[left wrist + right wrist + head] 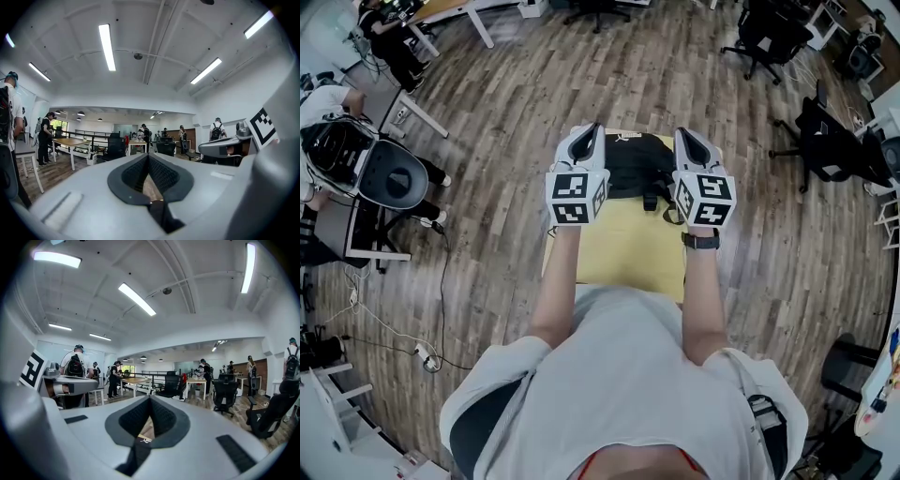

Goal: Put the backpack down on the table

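Jaws of left gripper (596,133) closed, pads together at the tips, pinching black strap (161,216) at their root. Black backpack (637,167) lying on yellow table (619,258), just right of that gripper, between the two. Right gripper (683,136) at backpack's right edge, likewise clamped on second strap (133,458). Backpack's sides hidden behind both grippers; only straps visible in gripper views.

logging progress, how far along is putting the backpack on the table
Done: left gripper and right gripper are shut, apparently each on a black strap. In hand: black backpack over the yellow table; resting or not, unclear. Left: set down, release.
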Motion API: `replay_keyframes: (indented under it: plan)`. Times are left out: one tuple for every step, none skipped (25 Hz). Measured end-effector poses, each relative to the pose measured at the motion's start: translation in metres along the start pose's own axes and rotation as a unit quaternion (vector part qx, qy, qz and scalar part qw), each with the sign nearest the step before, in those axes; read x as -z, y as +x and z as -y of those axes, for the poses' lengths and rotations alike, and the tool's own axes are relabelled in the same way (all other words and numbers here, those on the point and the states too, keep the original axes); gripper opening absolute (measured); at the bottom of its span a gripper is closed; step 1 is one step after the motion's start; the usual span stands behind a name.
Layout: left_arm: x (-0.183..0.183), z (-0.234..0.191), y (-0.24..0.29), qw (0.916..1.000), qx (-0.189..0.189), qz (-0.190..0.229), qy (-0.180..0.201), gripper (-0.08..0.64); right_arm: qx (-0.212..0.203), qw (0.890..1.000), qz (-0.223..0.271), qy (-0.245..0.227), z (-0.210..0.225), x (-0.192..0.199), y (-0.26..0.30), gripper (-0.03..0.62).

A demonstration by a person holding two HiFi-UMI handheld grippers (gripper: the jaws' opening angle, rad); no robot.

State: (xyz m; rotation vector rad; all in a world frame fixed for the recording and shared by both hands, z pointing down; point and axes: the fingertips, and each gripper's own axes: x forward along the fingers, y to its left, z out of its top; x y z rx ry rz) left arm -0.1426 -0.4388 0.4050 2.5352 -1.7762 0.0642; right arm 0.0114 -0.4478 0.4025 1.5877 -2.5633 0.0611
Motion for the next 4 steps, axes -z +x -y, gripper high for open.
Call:
replay_keyframes:
  plan:
    - [0.0023, -0.0015, 0.0012, 1.0000, -0.001, -0.002, 0.000, 0.011, 0.000, 1.000, -0.001, -0.002, -0.0007, 0.0011, 0.0016, 0.009]
    - [0.0050, -0.0033, 0.0024, 1.0000, -0.001, -0.005, 0.000, 0.011, -0.001, 1.000, -0.002, -0.003, -0.0018, 0.0025, 0.0035, 0.009]
    - [0.0081, -0.0054, 0.0036, 1.0000, -0.002, -0.008, 0.000, 0.011, -0.002, 1.000, -0.003, -0.005, -0.0029, 0.0041, 0.0055, 0.009]
    - [0.0114, -0.0075, 0.0048, 0.9999, -0.002, -0.012, 0.001, 0.011, -0.003, 1.000, -0.004, -0.006, -0.0041, 0.0059, 0.0075, 0.009]
